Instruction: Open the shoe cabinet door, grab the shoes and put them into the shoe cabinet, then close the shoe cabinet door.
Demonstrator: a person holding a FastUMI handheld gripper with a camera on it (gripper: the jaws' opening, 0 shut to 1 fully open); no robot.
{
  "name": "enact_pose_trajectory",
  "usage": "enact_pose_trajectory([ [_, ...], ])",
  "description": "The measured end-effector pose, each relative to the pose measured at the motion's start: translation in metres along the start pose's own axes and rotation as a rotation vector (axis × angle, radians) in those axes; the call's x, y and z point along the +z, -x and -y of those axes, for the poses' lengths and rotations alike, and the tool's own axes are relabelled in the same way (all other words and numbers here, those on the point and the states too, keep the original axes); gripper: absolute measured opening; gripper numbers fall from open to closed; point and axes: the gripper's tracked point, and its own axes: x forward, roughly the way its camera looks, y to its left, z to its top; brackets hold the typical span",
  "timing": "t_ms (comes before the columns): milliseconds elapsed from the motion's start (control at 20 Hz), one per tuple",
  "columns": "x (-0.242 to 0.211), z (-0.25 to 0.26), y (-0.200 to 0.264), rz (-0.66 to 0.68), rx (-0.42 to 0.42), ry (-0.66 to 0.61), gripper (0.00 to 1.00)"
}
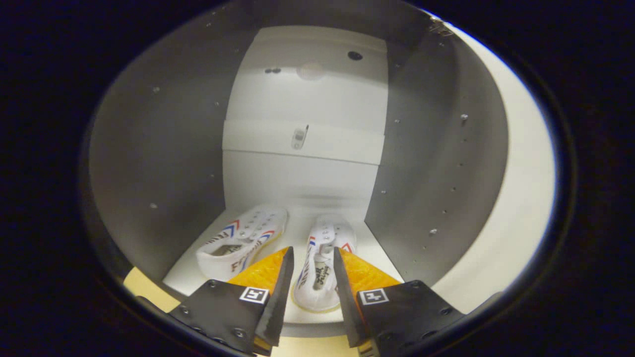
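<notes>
White shoe (317,267) lies between the level hand-held gripper (312,254) fingers.

Setting: interior of a shoe cabinet (163,148), household-type furniture. Evidence: flat grey side panels on both sides, each dotted with small shelf-pin holes and screw heads (463,117); a white back panel (307,99) with a horizontal rail and a small metal fitting (298,137) at its middle; a white bottom shelf (382,258). A pair of white sneakers (243,240) with red and blue stripes sits on that shelf, toes toward the back. A pale cream surface (526,188) runs beside the right panel, outside the compartment.
</notes>
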Motion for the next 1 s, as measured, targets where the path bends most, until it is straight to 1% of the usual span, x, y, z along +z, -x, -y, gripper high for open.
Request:
enact_pose_trajectory([
  [150,0.011,0.001,0.042,0.04,0.015,-0.044,0.52],
  [500,0.026,0.004,0.14,0.11,0.032,-0.07,0.52],
  [700,0.015,0.023,0.186,0.097,0.022,-0.085,0.52],
  [800,0.013,0.038,0.207,0.104,0.002,-0.09,0.52],
  [1000,0.012,0.056,0.25,0.12,-0.007,-0.081,0.52],
])
